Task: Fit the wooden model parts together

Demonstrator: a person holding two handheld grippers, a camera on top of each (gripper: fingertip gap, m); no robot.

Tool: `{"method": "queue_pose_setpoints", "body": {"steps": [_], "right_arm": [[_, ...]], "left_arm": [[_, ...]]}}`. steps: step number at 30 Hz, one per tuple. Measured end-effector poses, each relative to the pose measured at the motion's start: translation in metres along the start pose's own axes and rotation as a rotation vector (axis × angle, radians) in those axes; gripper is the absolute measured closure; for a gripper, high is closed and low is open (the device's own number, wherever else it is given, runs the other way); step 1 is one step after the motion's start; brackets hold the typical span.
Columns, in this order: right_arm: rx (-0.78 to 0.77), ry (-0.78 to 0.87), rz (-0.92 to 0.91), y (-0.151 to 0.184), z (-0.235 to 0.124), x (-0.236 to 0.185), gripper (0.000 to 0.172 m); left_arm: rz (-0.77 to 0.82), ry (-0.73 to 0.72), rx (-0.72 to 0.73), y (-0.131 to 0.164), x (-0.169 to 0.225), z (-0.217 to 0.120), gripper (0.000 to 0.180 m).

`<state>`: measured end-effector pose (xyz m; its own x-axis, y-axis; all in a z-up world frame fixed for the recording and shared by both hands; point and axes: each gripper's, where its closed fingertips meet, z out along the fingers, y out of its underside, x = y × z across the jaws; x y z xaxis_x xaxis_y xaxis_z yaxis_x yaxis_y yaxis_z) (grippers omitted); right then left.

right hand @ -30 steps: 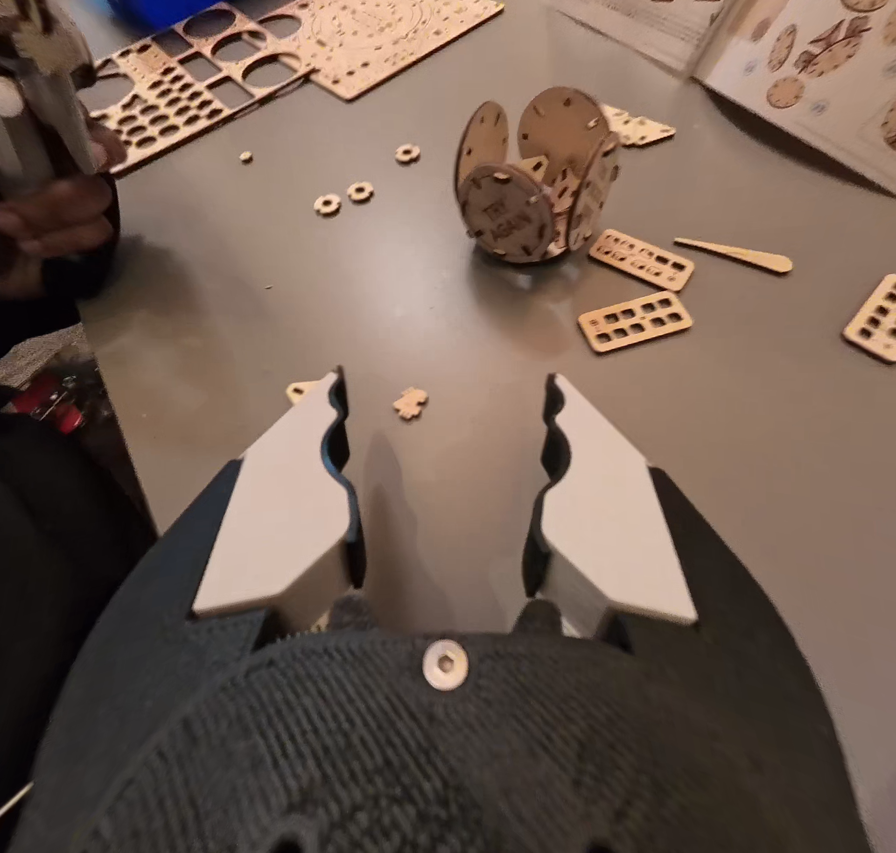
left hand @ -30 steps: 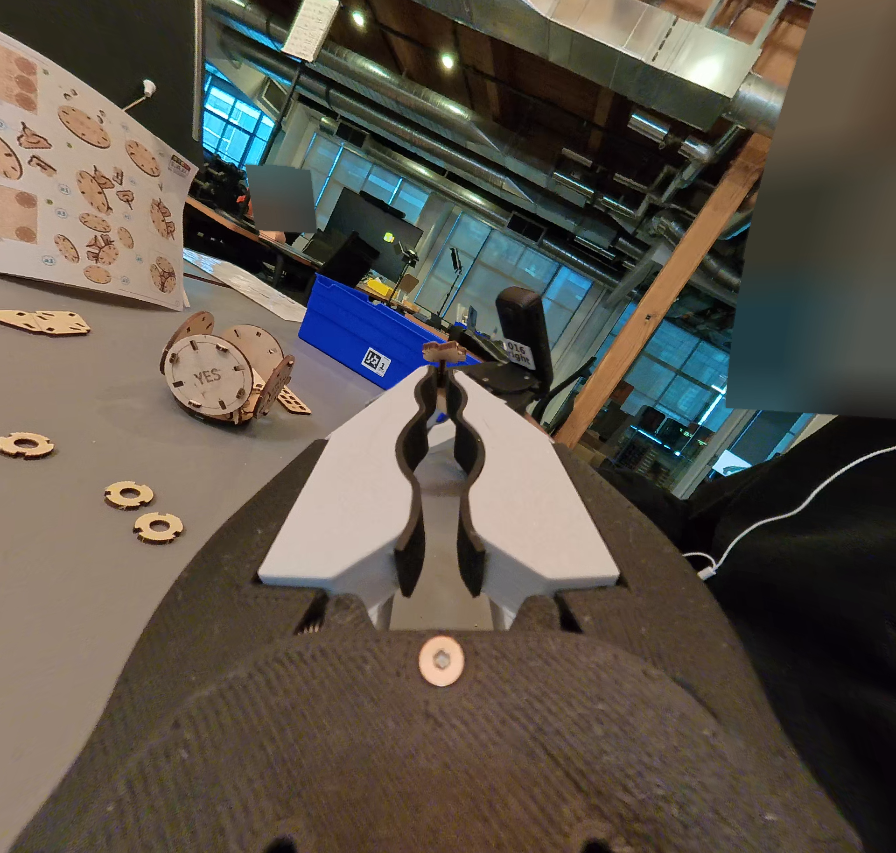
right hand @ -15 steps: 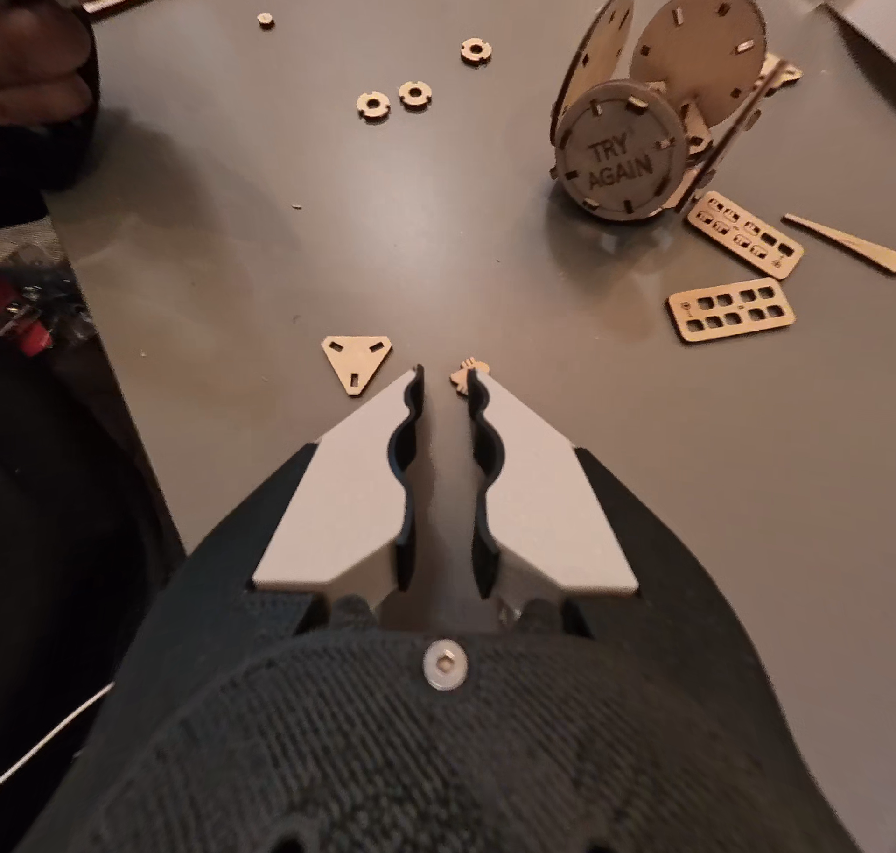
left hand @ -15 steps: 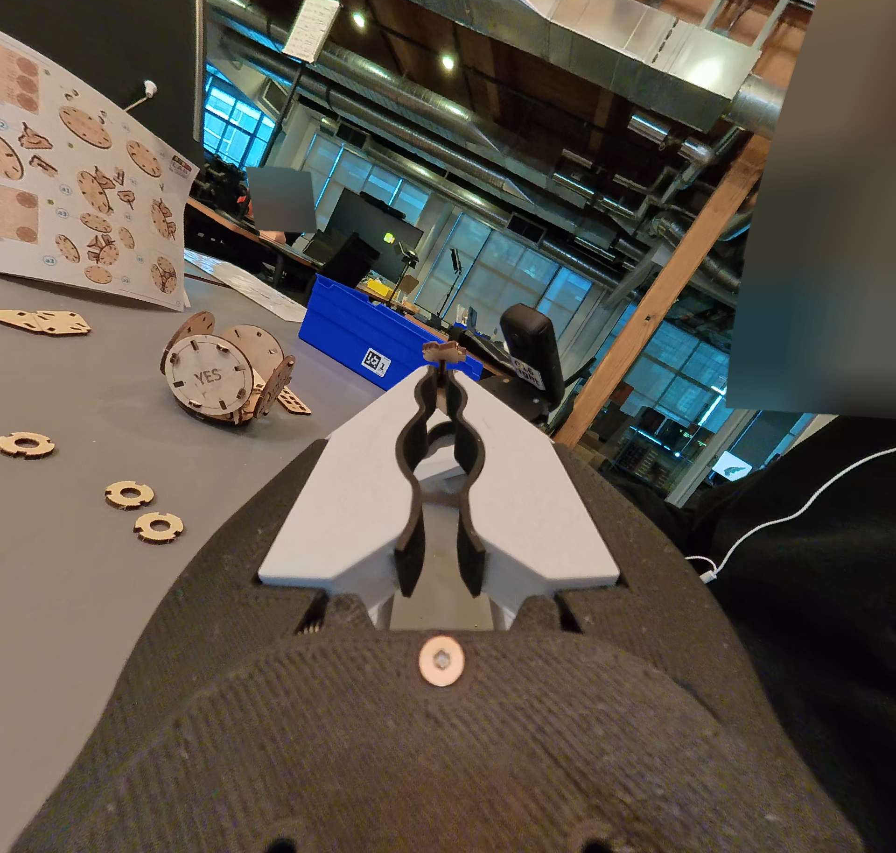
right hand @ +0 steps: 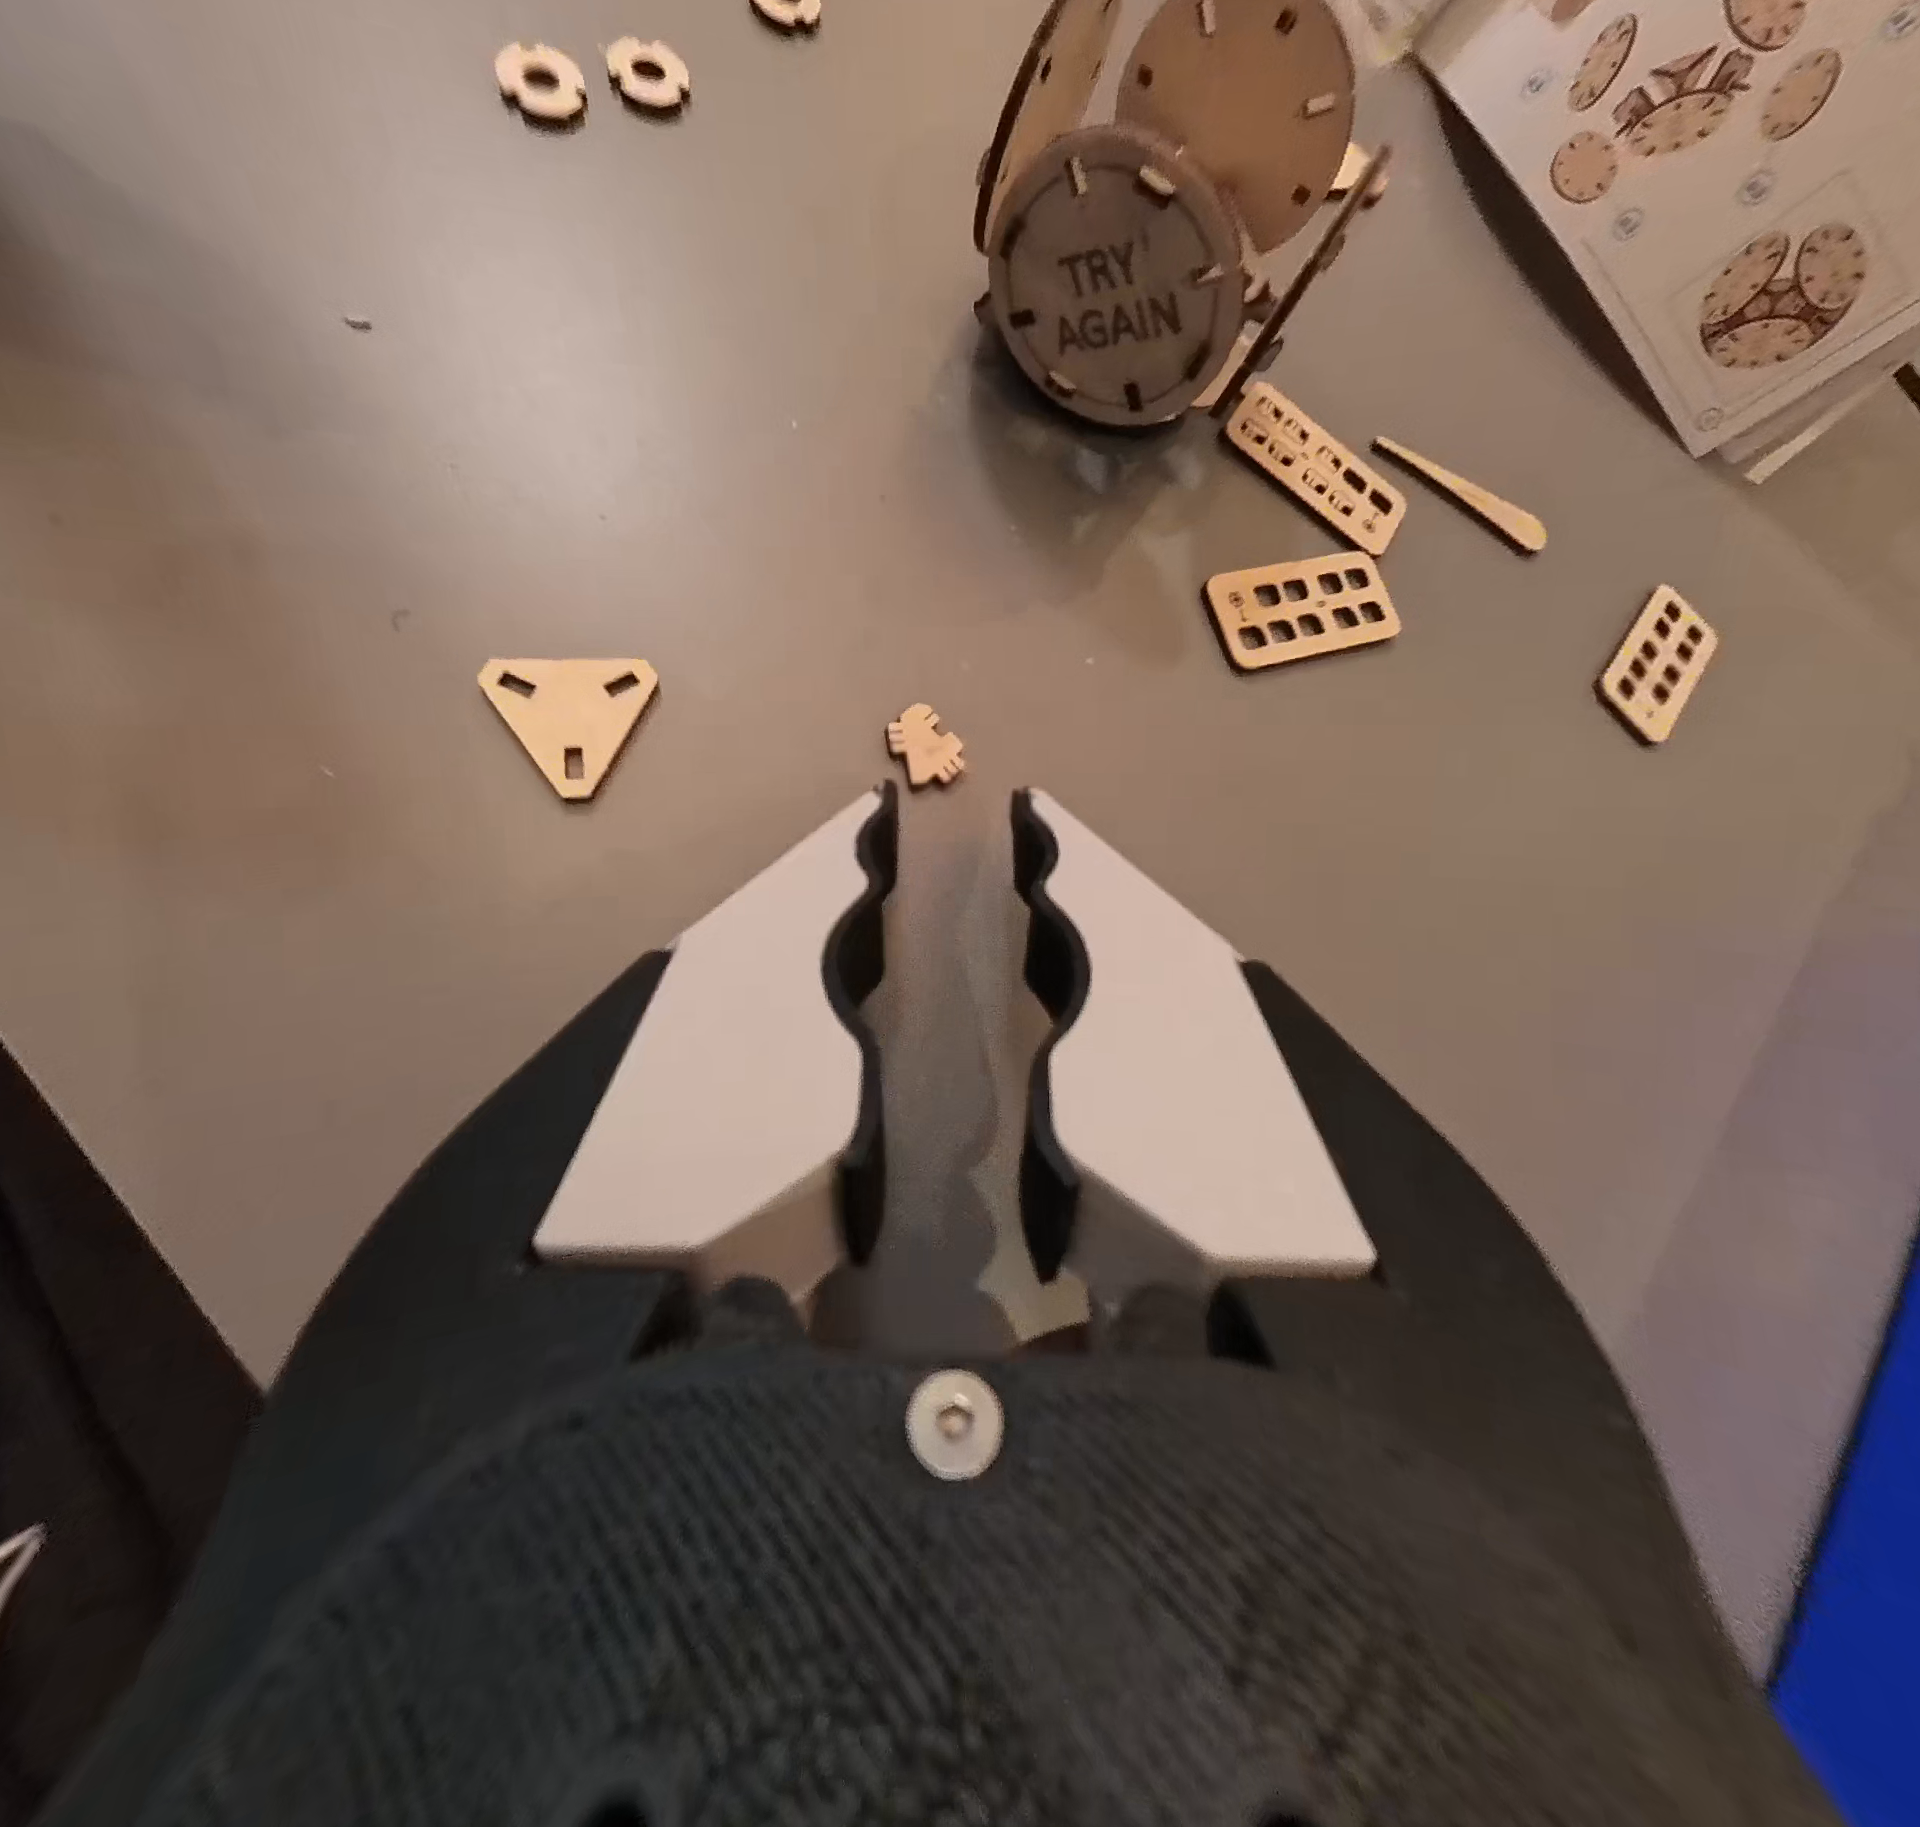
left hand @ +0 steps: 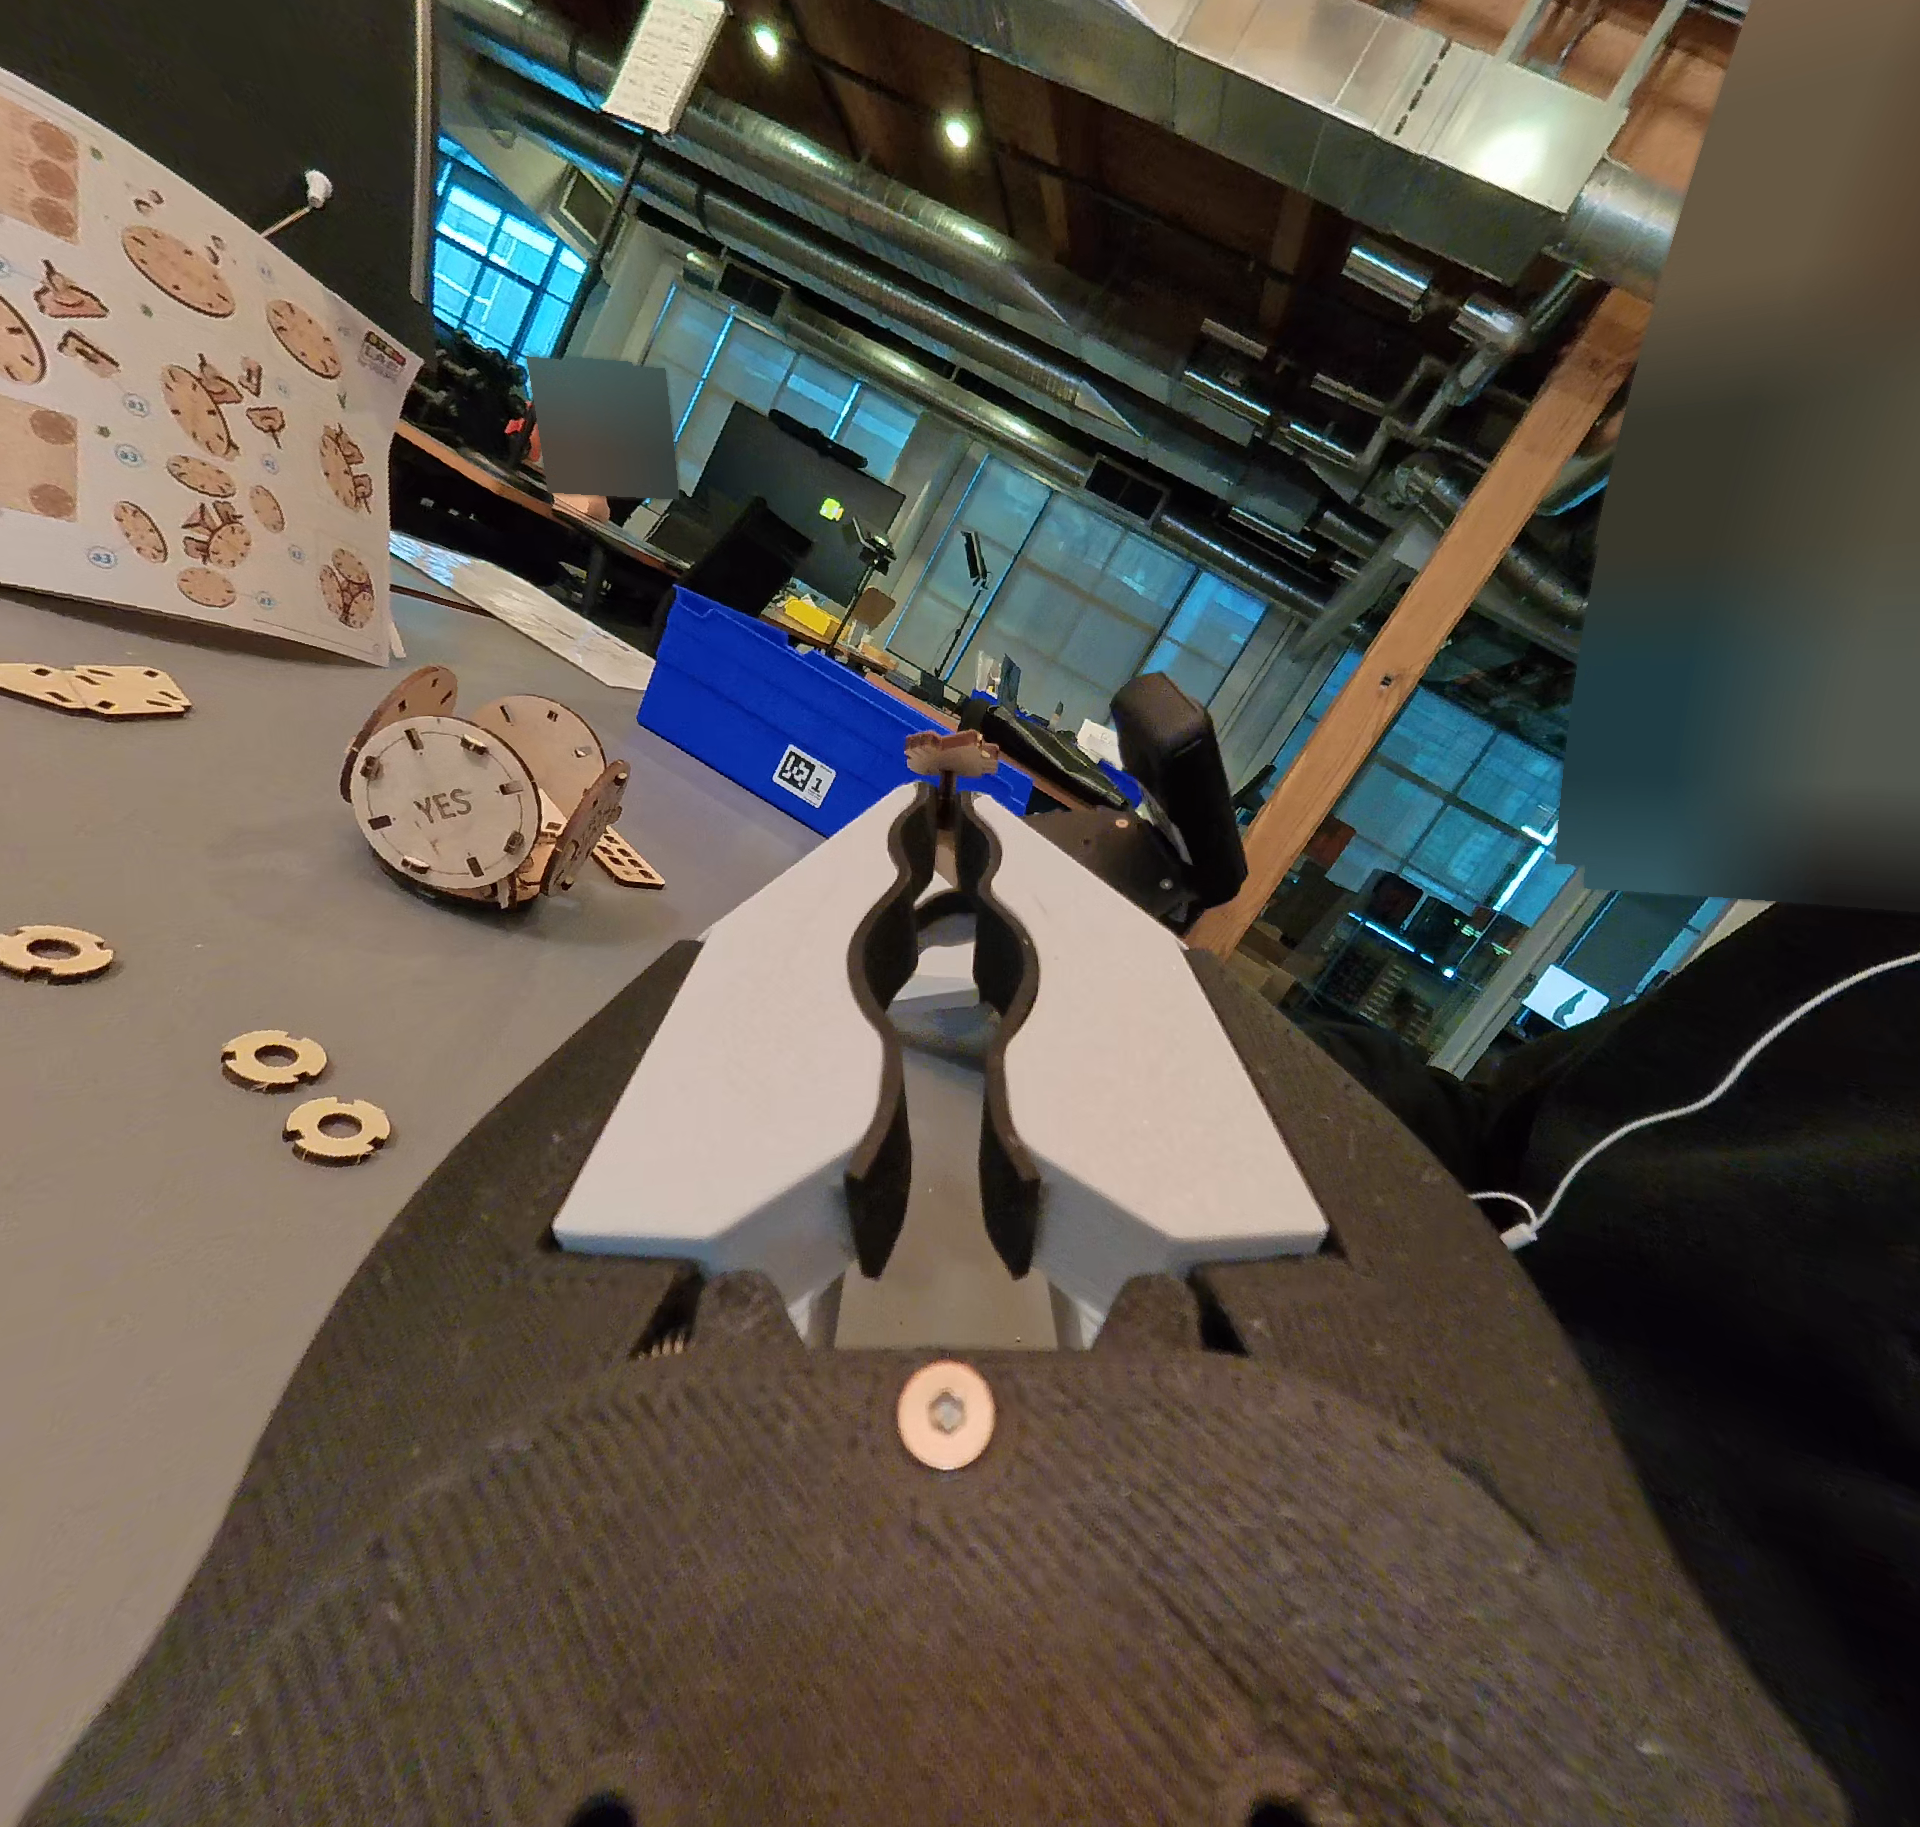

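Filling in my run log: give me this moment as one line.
left hand-held gripper: shut on small wooden piece | right hand-held gripper: open, above table, near small wooden connector

Workshop: exposed ducts (left hand: pixel 1195 115), blue bin (left hand: pixel 748 707)

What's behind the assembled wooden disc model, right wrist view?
Behind the wooden disc model only grey table shows, with the instruction sheet off to its right. The table directly behind it is covered by its discs.

Open tool (right hand: pixel 948 792) nr small wood pc (right hand: pixel 925 745)
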<state>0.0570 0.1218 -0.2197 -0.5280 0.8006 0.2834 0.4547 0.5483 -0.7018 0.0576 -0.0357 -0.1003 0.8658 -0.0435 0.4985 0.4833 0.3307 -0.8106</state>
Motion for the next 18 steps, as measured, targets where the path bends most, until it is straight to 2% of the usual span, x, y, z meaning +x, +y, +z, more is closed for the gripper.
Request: {"method": "queue_pose_setpoints", "body": {"steps": [9,13,18], "right_arm": [[0.011,-0.172,0.195,-0.003,0.012,-0.007,0.149],[0.025,-0.201,0.235,-0.004,0.015,-0.005,0.158],[0.016,-0.248,0.274,-0.004,0.012,-0.008,0.158]], "left_arm": [[-0.001,-0.001,0.001,0.0,0.0,0.0,0.18],[-0.003,0.002,0.001,0.0,0.0,0.0,0.18],[-0.004,0.003,0.003,0.0,0.0,0.0,0.18]]}}
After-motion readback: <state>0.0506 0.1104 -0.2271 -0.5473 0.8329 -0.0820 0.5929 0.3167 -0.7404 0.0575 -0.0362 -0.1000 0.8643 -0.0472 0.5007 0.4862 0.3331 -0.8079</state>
